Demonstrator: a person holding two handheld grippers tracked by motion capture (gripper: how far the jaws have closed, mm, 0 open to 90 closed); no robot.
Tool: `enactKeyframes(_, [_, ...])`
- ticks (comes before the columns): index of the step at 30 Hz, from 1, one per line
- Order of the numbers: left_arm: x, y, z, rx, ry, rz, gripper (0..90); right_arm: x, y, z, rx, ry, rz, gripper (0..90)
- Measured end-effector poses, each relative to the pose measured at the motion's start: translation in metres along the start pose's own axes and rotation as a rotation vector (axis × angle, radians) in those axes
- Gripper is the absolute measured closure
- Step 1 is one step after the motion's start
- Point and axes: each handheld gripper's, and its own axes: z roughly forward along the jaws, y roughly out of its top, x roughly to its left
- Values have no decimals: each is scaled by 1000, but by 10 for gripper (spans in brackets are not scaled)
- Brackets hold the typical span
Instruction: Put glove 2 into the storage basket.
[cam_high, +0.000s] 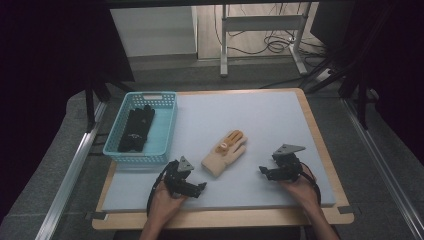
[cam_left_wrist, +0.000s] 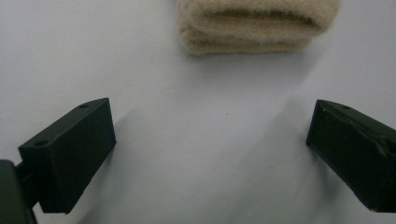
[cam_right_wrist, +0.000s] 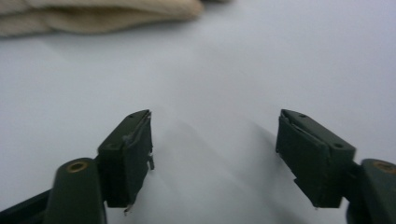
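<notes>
I see the glove (cam_high: 225, 152) lying mid-mat (cam_high: 260, 120), right of the basket (cam_high: 167, 125). My left gripper (cam_high: 199, 188) gapes wide just below its cuff; right gripper (cam_high: 263, 171) wide, empty, near the mat's right edge.

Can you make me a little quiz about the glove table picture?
1. True or false: the cream glove lies inside the blue basket.
2. What dark things lie in the basket: A) black gloves, B) apples?
3. Fill in: both hand-held grippers, left and right, hold ____.

Key: 1 false, it lies on the table mat; 2 A; 3 nothing, jaws open.
</notes>
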Motion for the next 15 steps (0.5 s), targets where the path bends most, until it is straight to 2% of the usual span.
enactKeyframes(7, [1, 1, 0, 6, -4, 2, 15, -18, -14, -8, -21, -41, 35, 193])
enactKeyframes(15, [1, 1, 0, 3, -5, 2, 15, -18, -16, -7, -30, -39, 37, 190])
